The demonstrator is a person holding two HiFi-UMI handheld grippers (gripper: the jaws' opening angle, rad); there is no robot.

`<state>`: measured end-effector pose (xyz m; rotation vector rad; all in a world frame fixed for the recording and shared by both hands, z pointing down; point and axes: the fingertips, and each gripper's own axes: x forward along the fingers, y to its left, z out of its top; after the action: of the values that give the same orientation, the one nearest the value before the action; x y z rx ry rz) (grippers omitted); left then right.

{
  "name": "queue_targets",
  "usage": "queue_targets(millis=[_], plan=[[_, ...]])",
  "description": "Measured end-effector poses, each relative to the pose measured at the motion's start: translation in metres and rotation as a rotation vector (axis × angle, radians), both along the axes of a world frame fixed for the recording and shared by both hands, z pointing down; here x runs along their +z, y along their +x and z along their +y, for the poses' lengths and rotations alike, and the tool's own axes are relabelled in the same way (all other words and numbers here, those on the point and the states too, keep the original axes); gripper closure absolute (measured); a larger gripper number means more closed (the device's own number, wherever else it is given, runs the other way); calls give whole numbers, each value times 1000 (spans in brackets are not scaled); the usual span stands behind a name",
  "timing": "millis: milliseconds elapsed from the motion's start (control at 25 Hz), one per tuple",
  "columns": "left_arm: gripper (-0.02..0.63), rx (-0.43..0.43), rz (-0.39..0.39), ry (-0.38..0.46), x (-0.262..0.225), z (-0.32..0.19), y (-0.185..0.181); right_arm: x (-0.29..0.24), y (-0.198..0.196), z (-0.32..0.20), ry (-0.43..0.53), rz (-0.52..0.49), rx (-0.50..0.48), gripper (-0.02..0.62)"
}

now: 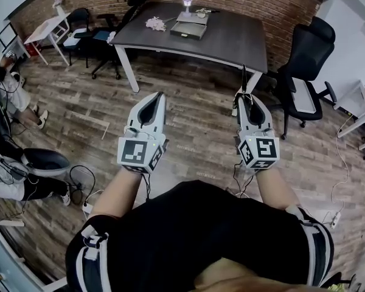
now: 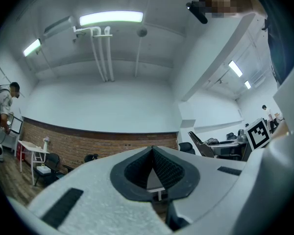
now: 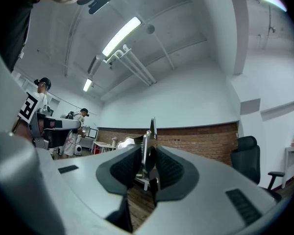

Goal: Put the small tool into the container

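I am clamping my right gripper (image 1: 247,99) on the thin tool (image 1: 244,81), my left gripper (image 1: 156,99) sitting closed and empty, and with the tray (image 1: 188,29) well away by the table's (image 1: 237,41) far edge, I am risking the tool slipping from this narrow pinch.

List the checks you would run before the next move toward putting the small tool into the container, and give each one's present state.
1. Grip on small tool by right gripper fingers: ok.
2. Spare left gripper shut and empty: ok.
3. Clear view of container on table: ok.
4. Reach to container: not ok, the table stands well ahead of both grippers.
5. Room inside container: cannot tell.
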<state>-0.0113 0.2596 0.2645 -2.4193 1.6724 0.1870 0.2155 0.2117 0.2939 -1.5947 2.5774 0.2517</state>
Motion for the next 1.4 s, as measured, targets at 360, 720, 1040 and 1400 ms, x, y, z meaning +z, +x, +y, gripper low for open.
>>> queue_targets(millis=[360, 720, 1040, 1400], plan=[[597, 13, -6, 32, -13, -3, 8, -9, -2, -5, 23, 15, -12, 505], [597, 22, 1, 12, -7, -10, 6, -4, -3, -12, 6, 21, 13, 505], [598, 34, 0, 4, -3, -20, -9, -6, -21, -20, 10, 18, 15, 503], [597, 61, -5, 12, -2, -20, -31, -8, -46, -15, 23, 15, 30, 503]])
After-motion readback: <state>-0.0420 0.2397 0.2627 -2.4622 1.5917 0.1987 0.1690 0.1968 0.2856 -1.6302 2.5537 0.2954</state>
